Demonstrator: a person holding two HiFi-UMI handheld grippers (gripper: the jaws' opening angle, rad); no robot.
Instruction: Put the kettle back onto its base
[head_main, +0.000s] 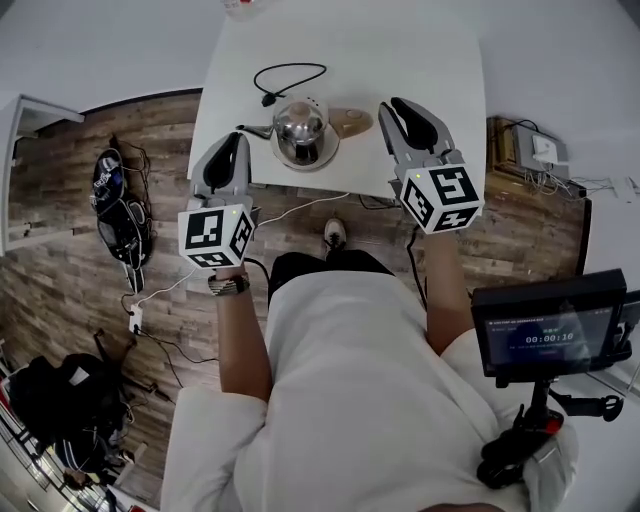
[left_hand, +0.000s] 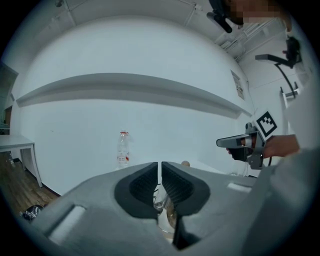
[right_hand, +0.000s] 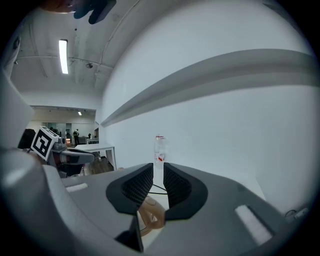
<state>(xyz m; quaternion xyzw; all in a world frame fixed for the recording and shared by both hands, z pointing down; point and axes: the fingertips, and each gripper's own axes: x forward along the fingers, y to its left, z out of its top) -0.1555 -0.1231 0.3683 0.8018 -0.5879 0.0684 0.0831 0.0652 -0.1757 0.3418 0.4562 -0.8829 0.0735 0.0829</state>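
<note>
A shiny steel kettle (head_main: 301, 128) stands near the front edge of the white table (head_main: 430, 60), its spout to the left and a tan handle (head_main: 352, 122) to the right. A white round rim shows under it; I cannot tell whether that is the base. My left gripper (head_main: 235, 142) hovers left of the kettle, its jaws a thin slit apart (left_hand: 160, 167) with nothing between them. My right gripper (head_main: 393, 106) hovers right of the handle, jaws a narrow gap apart (right_hand: 158, 171), also empty. The handle (right_hand: 150, 214) shows below them.
A black cord (head_main: 290, 72) with its plug lies on the table behind the kettle. A water bottle (left_hand: 123, 148) stands at the far end by the wall. A monitor on a stand (head_main: 548, 328) is at the right, and bags and cables (head_main: 120, 215) lie on the wooden floor at left.
</note>
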